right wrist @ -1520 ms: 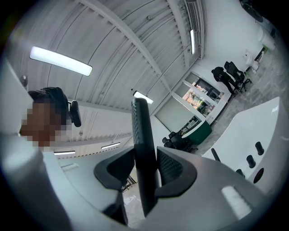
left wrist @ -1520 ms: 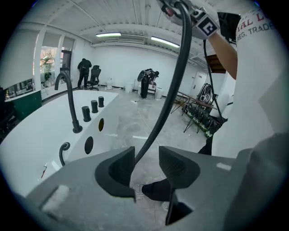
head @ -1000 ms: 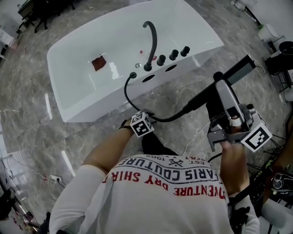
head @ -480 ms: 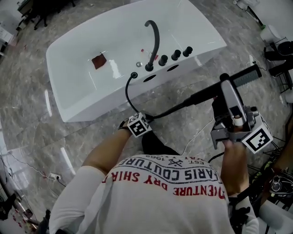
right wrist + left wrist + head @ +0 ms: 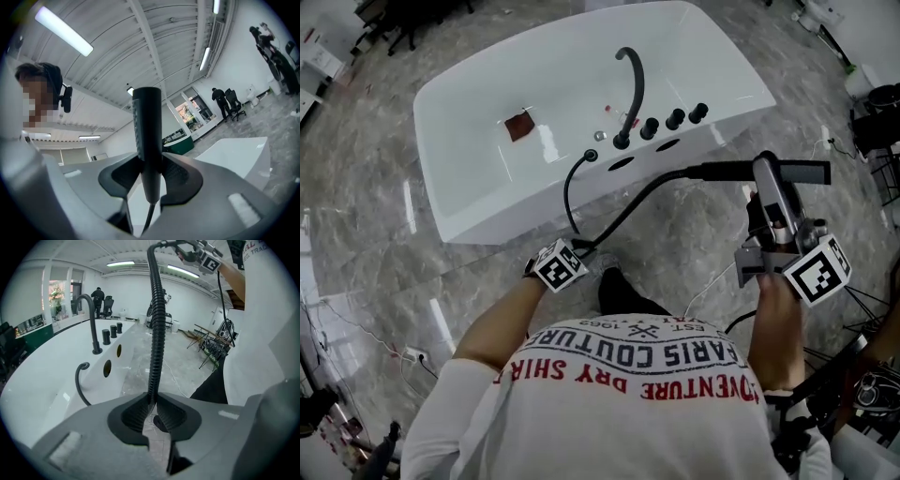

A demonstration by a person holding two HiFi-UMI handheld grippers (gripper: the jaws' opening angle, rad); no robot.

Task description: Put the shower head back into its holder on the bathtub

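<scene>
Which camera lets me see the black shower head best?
The head view: it shows the shower head along nearly its whole length, level above the floor beside the bathtub. The right gripper view shows it close up, only partly. The left gripper view shows mainly its hose.

bathtub (image 5: pixel 487 159): glossy white, smooth, mirroring the ceiling lights
floor (image 5: pixel 375 253) round the bathtub: polished grey veined stone, shiny
faucet (image 5: pixel 637 89) on the bathtub's rim: matt black, smooth
hose (image 5: pixel 157 324) from the bathtub's rim: black, closely ribbed, dull sheen
shower head (image 5: pixel 146 131): matt black, smooth handle, fine texture along one edge
my left gripper (image 5: pixel 152 404): matt grey plastic body; pads (image 5: pixel 133 416) dark, ridged, rubbery-looking
my shirt (image 5: pixel 628 412): white cloth, matt
</scene>
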